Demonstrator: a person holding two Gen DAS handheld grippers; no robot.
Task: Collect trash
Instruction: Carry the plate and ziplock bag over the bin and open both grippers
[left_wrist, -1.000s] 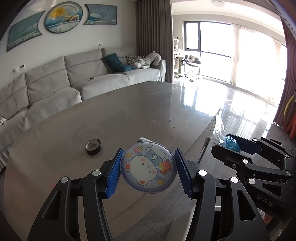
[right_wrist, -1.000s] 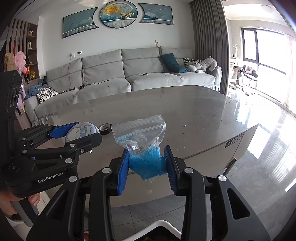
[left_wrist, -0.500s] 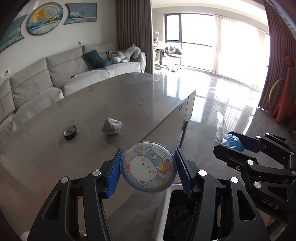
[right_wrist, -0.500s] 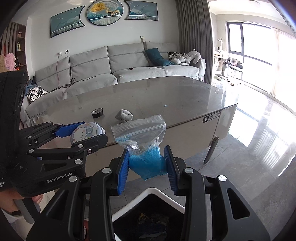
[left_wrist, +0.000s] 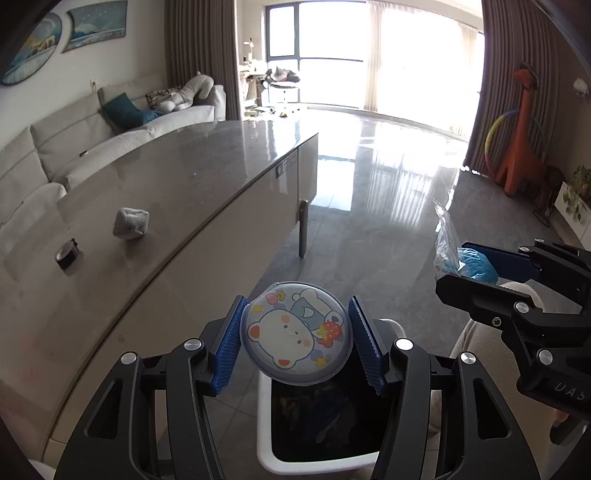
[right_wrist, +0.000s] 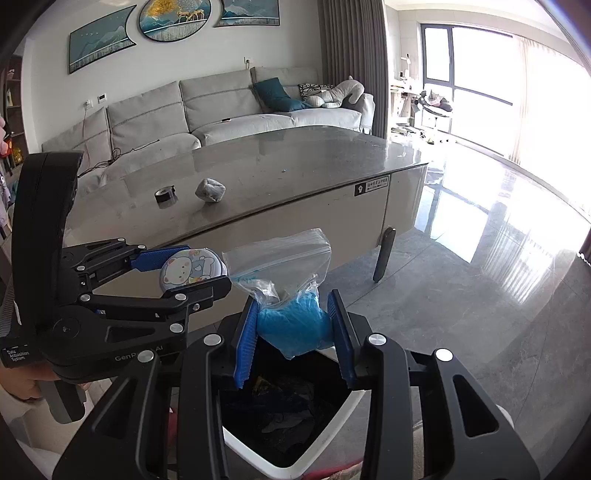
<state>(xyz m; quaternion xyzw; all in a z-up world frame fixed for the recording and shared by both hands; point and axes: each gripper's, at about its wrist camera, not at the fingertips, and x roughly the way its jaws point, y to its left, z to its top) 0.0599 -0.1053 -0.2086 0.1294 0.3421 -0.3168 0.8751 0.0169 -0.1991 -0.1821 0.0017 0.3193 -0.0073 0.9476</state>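
My left gripper (left_wrist: 294, 341) is shut on a round clear lid with a cartoon bear (left_wrist: 294, 338) and holds it above a white trash bin (left_wrist: 264, 439) with a dark inside. My right gripper (right_wrist: 291, 334) is shut on a clear zip bag with blue stuff in it (right_wrist: 290, 295), over the same bin (right_wrist: 314, 448). The lid (right_wrist: 192, 271) and left gripper (right_wrist: 184, 273) show at the left in the right wrist view. The bag (left_wrist: 461, 254) shows at the right in the left wrist view.
A grey table (right_wrist: 295, 173) stands beyond the bin with a crumpled grey wad (right_wrist: 209, 190) and a black tape roll (right_wrist: 165, 194) on it. A grey sofa (right_wrist: 221, 110) is behind. Glossy tiled floor (right_wrist: 480, 277) lies to the right.
Both grippers have drawn back from the table and swung right and down with their loads. The bin has come into view under them.
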